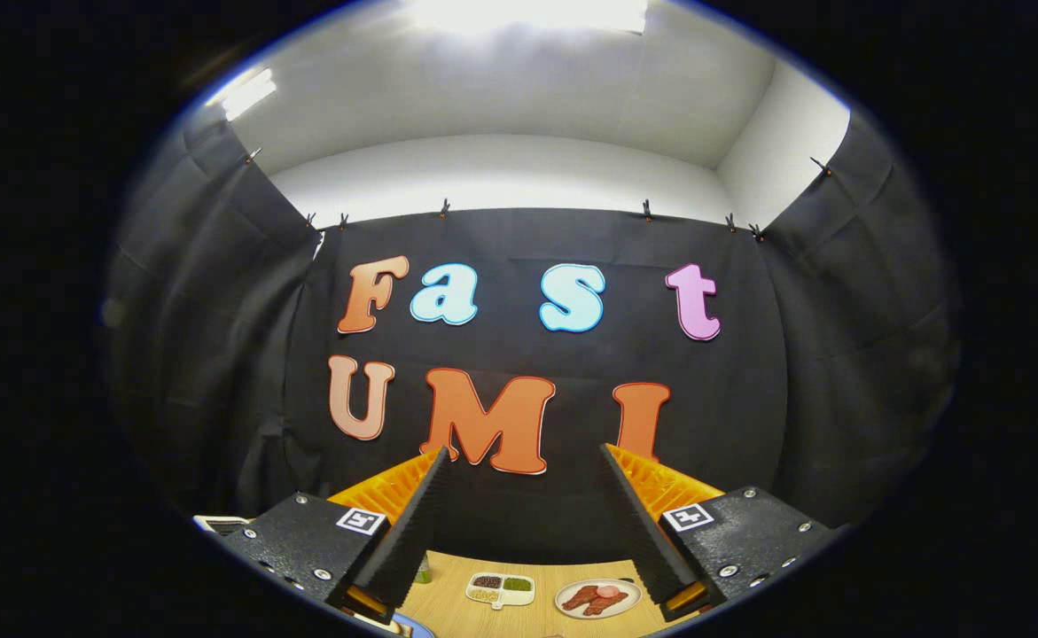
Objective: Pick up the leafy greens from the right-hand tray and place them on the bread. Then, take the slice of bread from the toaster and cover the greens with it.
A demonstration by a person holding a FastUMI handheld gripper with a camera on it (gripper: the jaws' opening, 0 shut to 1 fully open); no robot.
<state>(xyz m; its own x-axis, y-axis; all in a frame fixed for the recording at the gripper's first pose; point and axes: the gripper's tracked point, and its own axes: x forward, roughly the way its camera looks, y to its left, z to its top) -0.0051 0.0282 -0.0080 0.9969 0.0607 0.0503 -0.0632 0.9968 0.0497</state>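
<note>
My gripper (526, 454) is held high and level, its two fingers spread wide apart with nothing between them, pointing at the booth's back wall. Far below, between the finger bases, a strip of wooden table (448, 595) shows. The greens, the bread and the toaster are hidden from this angle.
On the table strip lie a small white divided tray (501, 588) with dark, green and yellowish fillings and a round white plate (598, 597) holding reddish meat slices. A white object's corner (220, 523) peeks beside the left finger base. A blue-rimmed edge (412, 627) sits at the near table side.
</note>
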